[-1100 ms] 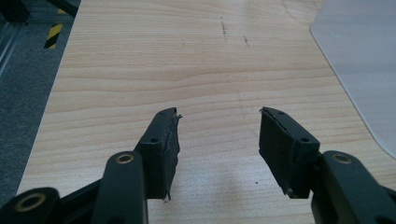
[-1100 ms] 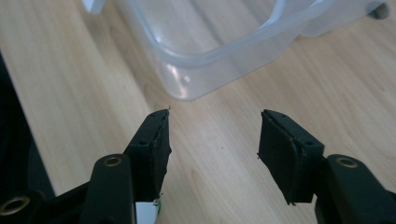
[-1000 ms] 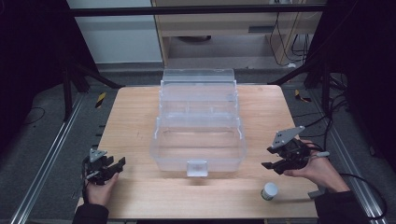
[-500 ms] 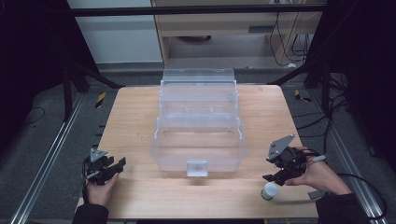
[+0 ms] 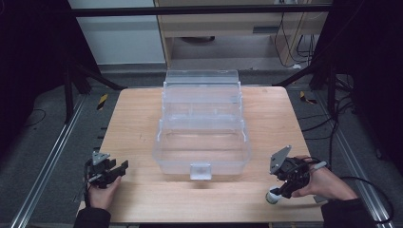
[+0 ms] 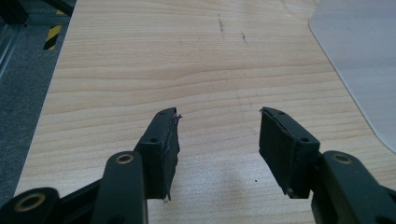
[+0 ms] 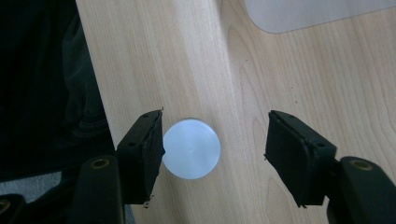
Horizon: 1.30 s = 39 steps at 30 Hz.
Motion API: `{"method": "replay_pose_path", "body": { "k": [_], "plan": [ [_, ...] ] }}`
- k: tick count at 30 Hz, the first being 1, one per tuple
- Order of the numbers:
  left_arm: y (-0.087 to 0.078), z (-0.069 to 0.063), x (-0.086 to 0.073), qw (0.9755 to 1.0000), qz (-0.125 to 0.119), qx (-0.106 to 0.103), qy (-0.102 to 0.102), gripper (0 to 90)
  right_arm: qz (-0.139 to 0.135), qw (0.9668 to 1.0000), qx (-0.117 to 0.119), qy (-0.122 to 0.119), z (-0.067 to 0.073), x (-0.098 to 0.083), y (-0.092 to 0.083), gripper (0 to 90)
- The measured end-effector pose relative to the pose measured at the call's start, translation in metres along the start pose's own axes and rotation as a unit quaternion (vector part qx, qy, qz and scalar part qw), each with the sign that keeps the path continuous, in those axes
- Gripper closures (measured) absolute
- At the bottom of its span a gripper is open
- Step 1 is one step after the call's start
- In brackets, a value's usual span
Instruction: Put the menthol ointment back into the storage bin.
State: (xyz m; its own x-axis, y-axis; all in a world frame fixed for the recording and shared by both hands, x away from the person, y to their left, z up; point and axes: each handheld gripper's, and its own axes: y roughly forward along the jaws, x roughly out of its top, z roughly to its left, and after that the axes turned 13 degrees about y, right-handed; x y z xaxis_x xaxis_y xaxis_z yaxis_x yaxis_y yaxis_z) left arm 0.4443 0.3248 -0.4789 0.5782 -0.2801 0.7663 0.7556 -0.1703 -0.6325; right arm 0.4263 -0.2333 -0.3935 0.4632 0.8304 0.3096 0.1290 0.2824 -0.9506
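A wooden table (image 5: 142, 118) is seen beneath both tongs, and its pale grain is spread under the jaws in both gripper views. A large clear plastic organizer box (image 5: 202, 123), opened in stepped tiers with a small latch at its near wall, is set on the middle of the table, between the two tongs and beyond them; a rounded corner of it is seen ahead and to the right of the left gripper's jaws (image 6: 364, 60) and ahead of the right gripper's jaws (image 7: 317, 11).

The left gripper (image 5: 110, 172) is held in the person's left hand (image 5: 102, 194) low over the near left corner of the table, well apart from the box. Its jaws are spread wide and nothing but bare wood is seen between them (image 6: 217, 140).

The right gripper (image 5: 280, 191) is held in the right hand (image 5: 328, 183) near the table's near right edge, pointed downward. Its jaws have just been opening and are now parted. A small white round-capped container (image 7: 191, 148) is found between them, standing upright on the table, just beside the jaw seen at the left in the right gripper view and well clear of the other jaw; whether that nearer pad touches it cannot be told. In the high view the container (image 5: 272, 195) is seen right at the right gripper's tips.
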Motion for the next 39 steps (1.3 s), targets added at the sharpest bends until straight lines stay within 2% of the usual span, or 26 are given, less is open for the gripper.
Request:
{"method": "replay_pose_path", "body": {
  "k": [6,22,27,31,39],
  "plan": [
    [0.0,0.0,0.0,1.0,0.0,0.0,0.002,46.8,0.012,0.9997,0.002,-0.022,0.003,-0.001,0.004,35.4],
    [0.0,-0.001,0.0,1.0,0.001,0.0,0.004,46.8,0.06,0.9972,0.002,-0.045,0.007,-0.004,0.023,36.7],
    [0.001,-0.001,0.0,1.0,0.002,0.0,0.004,46.9,0.075,0.9964,0.002,-0.04,0.007,-0.004,0.03,38.2],
    [0.001,-0.001,0.0,1.0,0.002,0.0,0.005,46.8,0.075,0.996,0.0,-0.048,0.006,-0.005,0.033,40.1],
    [0.001,-0.001,0.0,1.0,0.003,0.001,0.005,46.9,0.085,0.9953,0.001,-0.046,0.006,-0.005,0.04,44.4]
  ]
}}
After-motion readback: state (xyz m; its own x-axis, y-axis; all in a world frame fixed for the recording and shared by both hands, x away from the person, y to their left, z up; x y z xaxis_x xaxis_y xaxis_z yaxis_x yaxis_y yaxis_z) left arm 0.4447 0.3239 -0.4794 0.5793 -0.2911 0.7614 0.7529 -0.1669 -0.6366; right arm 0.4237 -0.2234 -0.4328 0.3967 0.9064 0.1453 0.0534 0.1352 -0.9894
